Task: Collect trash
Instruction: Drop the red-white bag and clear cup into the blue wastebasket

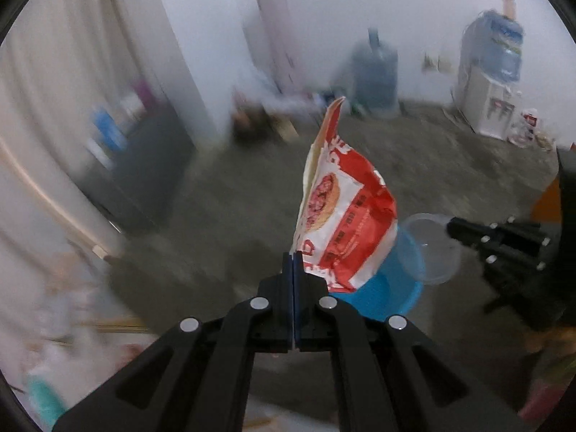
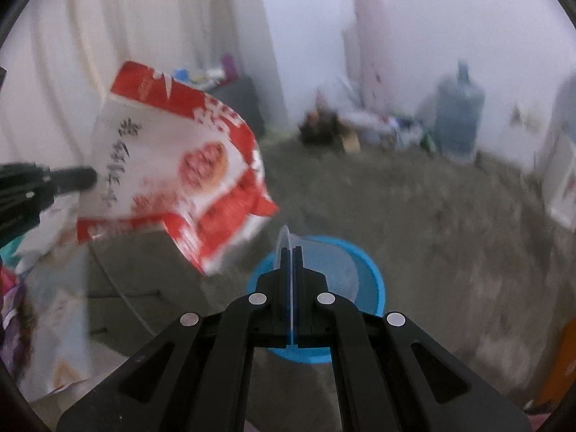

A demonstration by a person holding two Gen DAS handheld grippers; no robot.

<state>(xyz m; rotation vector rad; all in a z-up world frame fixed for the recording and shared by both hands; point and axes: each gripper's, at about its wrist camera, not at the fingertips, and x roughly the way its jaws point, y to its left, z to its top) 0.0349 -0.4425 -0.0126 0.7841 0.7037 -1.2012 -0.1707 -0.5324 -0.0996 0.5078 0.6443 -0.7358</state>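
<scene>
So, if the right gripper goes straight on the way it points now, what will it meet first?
Most likely the blue basin on the floor. The right gripper, shut on a clear plastic lid, points down toward its opening, and nothing shows between them. The picture is blurred, so depth is uncertain.

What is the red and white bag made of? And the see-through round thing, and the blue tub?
Bag: probably thin printed plastic film, slightly glossy; it is crumpled and creased, pinched in the left claw.
Round lid: clear plastic, it seems; you can see through it, and it keeps its shape in the right claw.
Tub: likely smooth, hard blue plastic, with an even colour and a neat rim.
</scene>
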